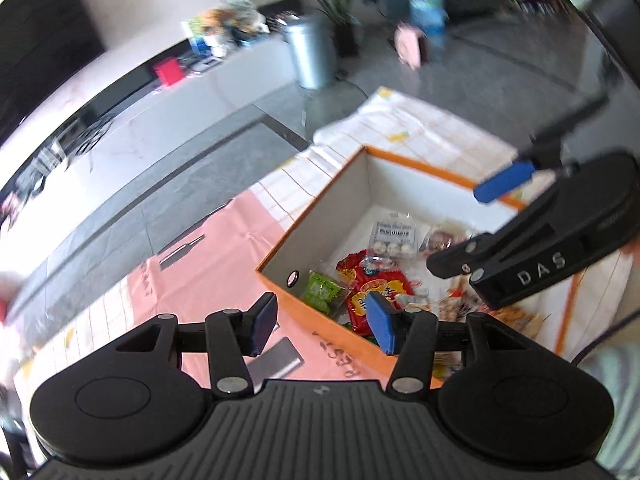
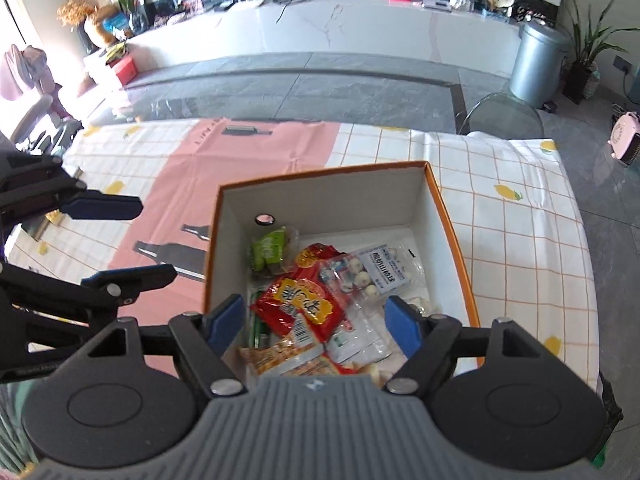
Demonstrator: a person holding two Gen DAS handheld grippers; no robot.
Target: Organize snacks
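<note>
An orange-edged cardboard box (image 2: pixel 452 224) with white inner walls stands on the table and holds several snack packs. Among them are a red packet (image 2: pixel 304 304), a green packet (image 2: pixel 270 250) and a clear bag of white balls (image 2: pixel 380 272). My right gripper (image 2: pixel 314 326) hangs open above the box's near end, nothing between its blue pads. My left gripper (image 1: pixel 322 324) is open too, above the box's near left wall (image 1: pixel 320 216), empty. The red packet (image 1: pixel 372 292) and green packet (image 1: pixel 322 290) lie just beyond it. Each gripper shows in the other's view: the right gripper (image 1: pixel 516 200) and the left gripper (image 2: pixel 120 240).
The table wears a checked white cloth with a pink panel (image 2: pixel 248 148). Beyond it lie a grey tiled floor, a long white counter (image 2: pixel 360 28) with clutter, a metal bin (image 2: pixel 540 64) and potted plants. A glass chair back (image 2: pixel 504 114) sits at the table's far edge.
</note>
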